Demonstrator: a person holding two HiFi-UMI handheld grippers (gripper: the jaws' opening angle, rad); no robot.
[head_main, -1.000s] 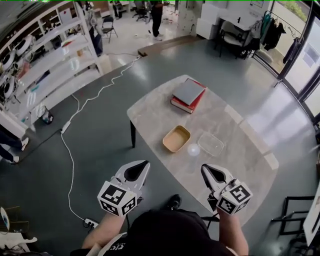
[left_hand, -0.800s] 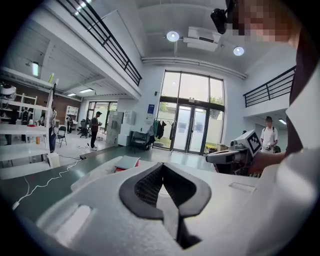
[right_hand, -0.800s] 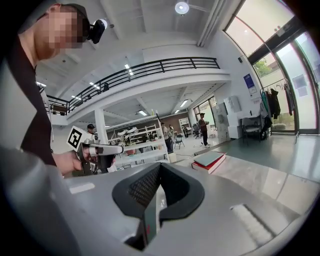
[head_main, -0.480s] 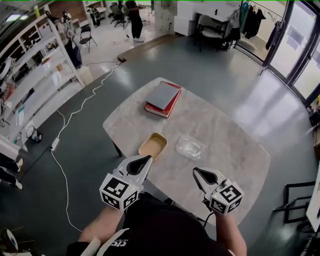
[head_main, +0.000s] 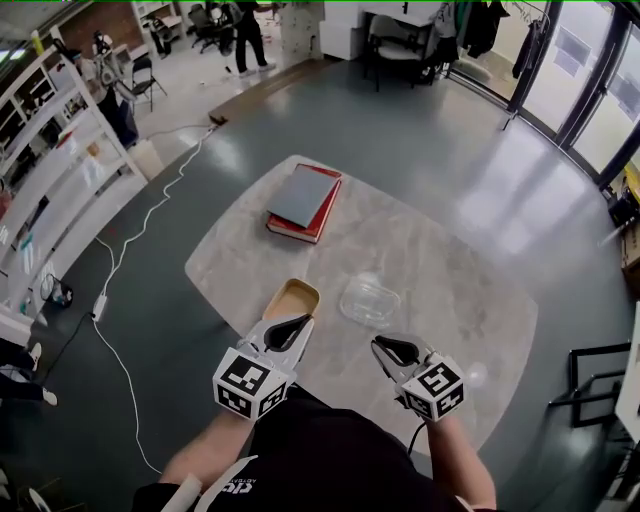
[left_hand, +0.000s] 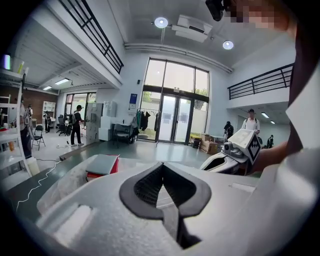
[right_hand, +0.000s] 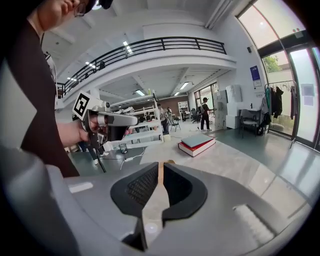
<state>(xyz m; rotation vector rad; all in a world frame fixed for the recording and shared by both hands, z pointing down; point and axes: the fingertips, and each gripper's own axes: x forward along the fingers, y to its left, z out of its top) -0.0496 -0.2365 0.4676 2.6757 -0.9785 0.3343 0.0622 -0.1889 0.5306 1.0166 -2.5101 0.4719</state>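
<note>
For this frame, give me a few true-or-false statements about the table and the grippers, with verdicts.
1. A grey book lies on a red book on the table. True.
2. The left gripper grips the tan tray. False: its jaws meet at the tips with nothing between them.
3. The clear container stands beside the tan tray, apart from it. True.
4. The right gripper holds the clear container. False: it holds nothing.
</note>
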